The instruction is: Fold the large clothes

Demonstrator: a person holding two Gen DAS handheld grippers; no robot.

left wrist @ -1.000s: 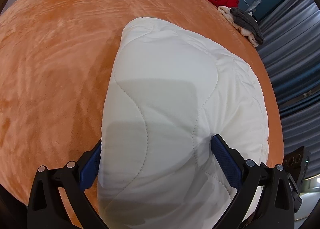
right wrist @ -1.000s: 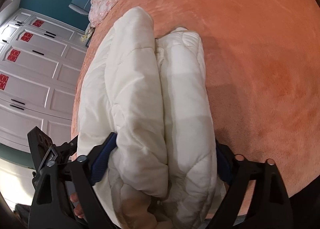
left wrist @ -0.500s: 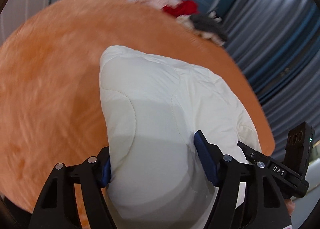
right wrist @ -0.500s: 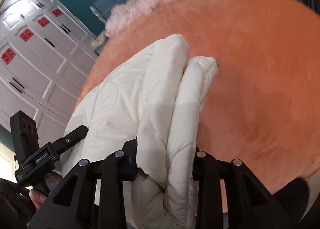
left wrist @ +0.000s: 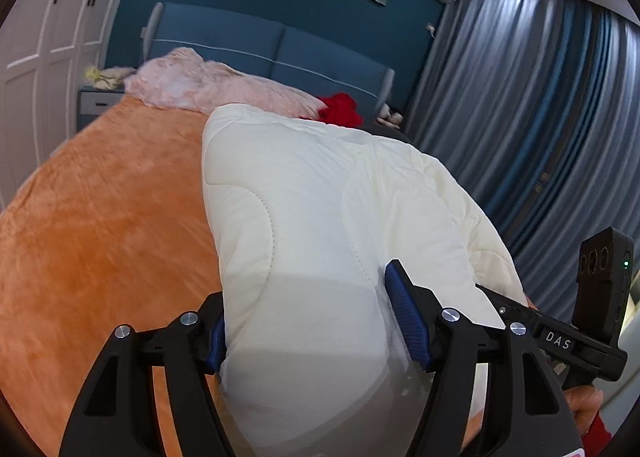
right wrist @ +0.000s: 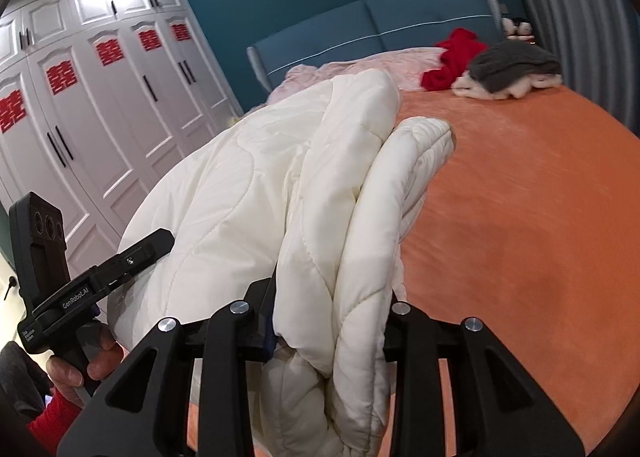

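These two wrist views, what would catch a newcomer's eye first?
A puffy white quilted coat fills the middle of both views, clamped by the left gripper and the right gripper above the orange bedspread. Behind it, a red garment lies by the blue headboard.

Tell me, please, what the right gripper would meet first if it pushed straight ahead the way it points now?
Nothing new: the right gripper is already shut on the folded white quilt, whose bulk fills the line ahead. Beyond it lies the orange bedspread, though depth is unclear.
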